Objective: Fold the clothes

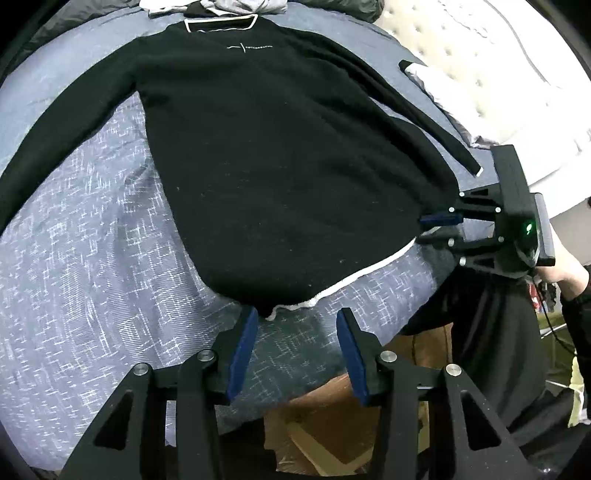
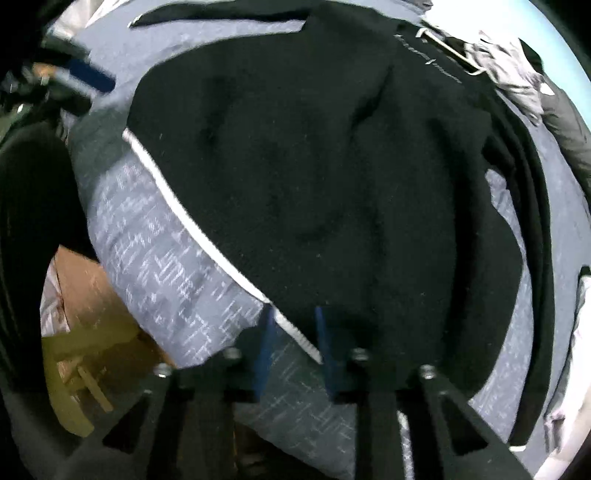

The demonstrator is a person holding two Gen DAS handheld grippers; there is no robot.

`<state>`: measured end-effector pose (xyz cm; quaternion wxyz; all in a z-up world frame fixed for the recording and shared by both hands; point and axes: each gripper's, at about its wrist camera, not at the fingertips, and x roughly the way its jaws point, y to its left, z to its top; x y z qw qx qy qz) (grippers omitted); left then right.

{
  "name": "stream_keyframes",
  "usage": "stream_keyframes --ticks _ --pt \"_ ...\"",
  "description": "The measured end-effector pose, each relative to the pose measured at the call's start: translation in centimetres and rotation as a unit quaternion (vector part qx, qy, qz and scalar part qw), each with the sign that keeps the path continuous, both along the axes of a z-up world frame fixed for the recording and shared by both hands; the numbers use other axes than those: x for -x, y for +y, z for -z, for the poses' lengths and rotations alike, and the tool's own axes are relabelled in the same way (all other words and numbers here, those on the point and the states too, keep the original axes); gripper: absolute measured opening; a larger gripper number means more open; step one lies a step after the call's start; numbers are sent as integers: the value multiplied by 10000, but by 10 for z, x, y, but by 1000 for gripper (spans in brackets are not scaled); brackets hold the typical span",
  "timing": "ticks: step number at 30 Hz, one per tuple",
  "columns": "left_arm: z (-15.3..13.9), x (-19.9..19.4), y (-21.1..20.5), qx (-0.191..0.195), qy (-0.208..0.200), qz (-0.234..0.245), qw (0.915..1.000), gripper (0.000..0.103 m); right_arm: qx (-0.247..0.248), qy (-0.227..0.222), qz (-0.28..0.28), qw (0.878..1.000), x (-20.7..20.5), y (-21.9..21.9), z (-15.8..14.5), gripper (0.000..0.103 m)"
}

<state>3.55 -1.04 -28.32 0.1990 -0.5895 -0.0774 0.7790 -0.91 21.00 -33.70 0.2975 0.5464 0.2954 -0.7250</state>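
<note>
Ahead of both grippers a bed [image 1: 92, 236] covered in a blue-grey patterned blanket [image 1: 110, 280] fills most of each view, and on it lies a black sweater [image 1: 280, 166] spread flat, its front up, its collar at the far end and its white-edged hem [image 1: 354, 273] nearest the tools. One sleeve [image 1: 417, 114] runs down the right side of the body toward the right gripper, its white cuff close to that tool; the other sleeve stretches out to the left across the blanket. Beyond the collar sits a small heap of other clothes [image 1: 236, 5], grey and white. A pale tufted headboard or mattress edge [image 1: 472, 59] rises on the far right. Below the bed's near edge there is a brown cardboard box [image 1: 332, 413]. The left gripper [image 1: 295, 325] hangs just short of the hem's left corner, its blue-padded fingers spread wide with nothing between them. The right gripper [image 2: 293, 339] is at the hem's other corner, its fingers drawn close with the white edge of the cloth between them; the right wrist view is blurred, so how firmly it pinches cannot be told.
</note>
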Motion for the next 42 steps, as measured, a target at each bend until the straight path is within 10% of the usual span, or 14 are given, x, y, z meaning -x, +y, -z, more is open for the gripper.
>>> stream_keyframes --ticks 16,32,35,38,42 --pt "3 17 18 -92 99 -56 9999 64 687 1310 1255 9810 83 18 -93 3" --pt "55 47 -14 -921 -590 -986 9891 63 342 795 1448 9857 85 32 -32 3" --pt "60 50 -13 -1191 -675 -1034 9852 49 364 717 1457 9861 83 32 -27 3" --pt "60 51 -9 -1169 -660 -970 9862 13 485 607 1499 9857 82 34 -27 3" --pt "50 52 -15 -1370 -542 -1017 9838 10 827 545 1581 9824 81 44 -41 5"
